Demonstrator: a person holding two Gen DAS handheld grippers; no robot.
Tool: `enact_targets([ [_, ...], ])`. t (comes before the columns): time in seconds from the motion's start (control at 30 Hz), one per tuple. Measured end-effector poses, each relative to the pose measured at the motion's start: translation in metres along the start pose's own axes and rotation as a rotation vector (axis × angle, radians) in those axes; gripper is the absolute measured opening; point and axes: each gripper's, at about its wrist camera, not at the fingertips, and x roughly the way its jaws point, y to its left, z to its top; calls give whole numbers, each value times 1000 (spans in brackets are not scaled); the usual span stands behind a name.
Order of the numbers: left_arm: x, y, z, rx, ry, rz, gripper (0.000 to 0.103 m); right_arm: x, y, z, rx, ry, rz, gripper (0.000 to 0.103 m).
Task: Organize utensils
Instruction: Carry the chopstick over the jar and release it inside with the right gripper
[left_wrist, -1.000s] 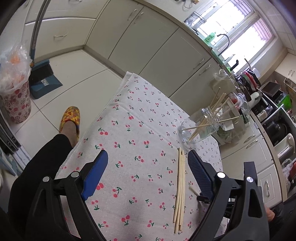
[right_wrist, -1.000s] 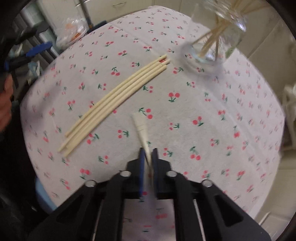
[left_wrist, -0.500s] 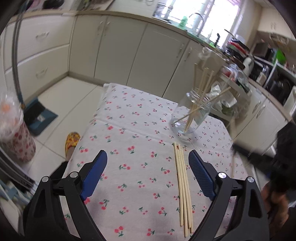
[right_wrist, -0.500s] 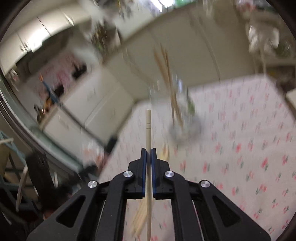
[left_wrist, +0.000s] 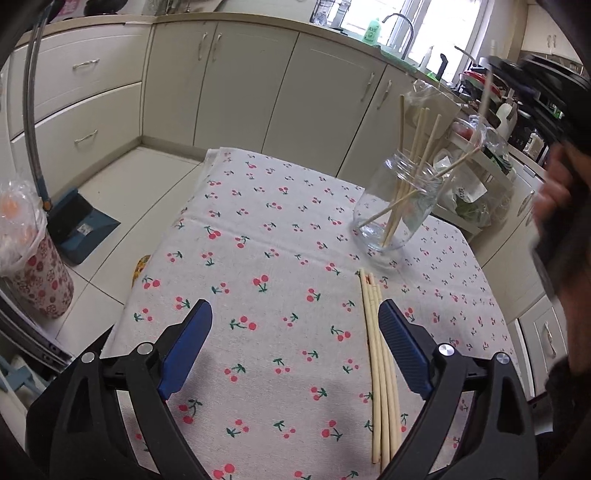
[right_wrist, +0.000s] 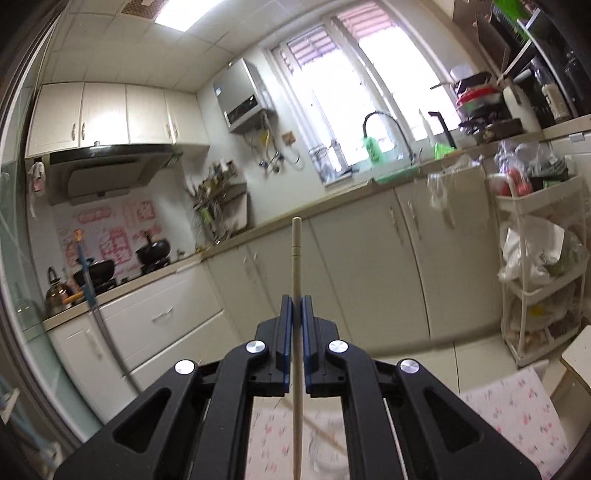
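1. Left wrist view: left gripper (left_wrist: 293, 332) hangs over the cherry-print tablecloth (left_wrist: 280, 229), jaws spread wide, nothing between them.
2. Only this view shows the table. Loose chopsticks (left_wrist: 380, 373) lie in a bundle on the cloth, just inside the gripper's right-side finger (left_wrist: 404, 352); whether they touch it cannot be told.
3. Glass jar (left_wrist: 397, 206) stands upright beyond the bundle's far tips, apart from them, with several chopsticks leaning inside.
4. Right wrist view: right gripper (right_wrist: 295, 325) is clamped narrow on a single chopstick (right_wrist: 296, 258), which stands between the pads and runs past them both ways. The camera faces the kitchen cabinets (right_wrist: 369, 273) and window (right_wrist: 373, 92); only a blurred corner of cloth shows below.
5. Left view, right edge: a blurred hand (left_wrist: 557, 199) with dark hardware, partly cut off.
6. Surroundings: dustpan (left_wrist: 79, 221) and floral bin (left_wrist: 37, 280) on the floor to the left.
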Motion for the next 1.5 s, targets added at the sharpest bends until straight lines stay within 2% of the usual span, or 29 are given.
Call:
enact_targets([
  [0.1,-1,2,3,-7,-12,-1,88,22,6,-10,-35,-40,-37,6],
  [0.23,-1,5,6,-24,-15,-9,88,44,5,-23,-79,-36,-83,6],
  [0.47,-1,7,9,-30,-22,-7,88,60,-5,-58,-110,14,-125,6],
  [0.73,9,-4,12,11,4,14,88,52,-7,-86,-177,108,-134,7],
  [0.8,14,-11,12,40,23,32,88,43,-6,-85,-190,120,-126,24],
  [0.87,22,-20,11,88,54,50,88,27,-5,-80,-206,88,-131,36],
  [0.9,27,-25,10,108,72,60,88,16,-6,-75,-209,72,-131,39],
  [1.07,48,-41,9,153,141,38,88,-37,-23,-59,-154,46,-145,50],
  [1.13,56,-46,8,173,159,49,88,-55,-32,-60,-150,63,-165,51],
  [1.23,67,-51,9,183,190,55,88,-78,-50,-66,-83,100,-195,59],
  [1.4,75,-57,9,218,212,74,83,-98,-71,-84,29,171,-219,64],
  [1.5,82,-62,8,246,235,84,75,-95,-82,-94,92,221,-218,65],
])
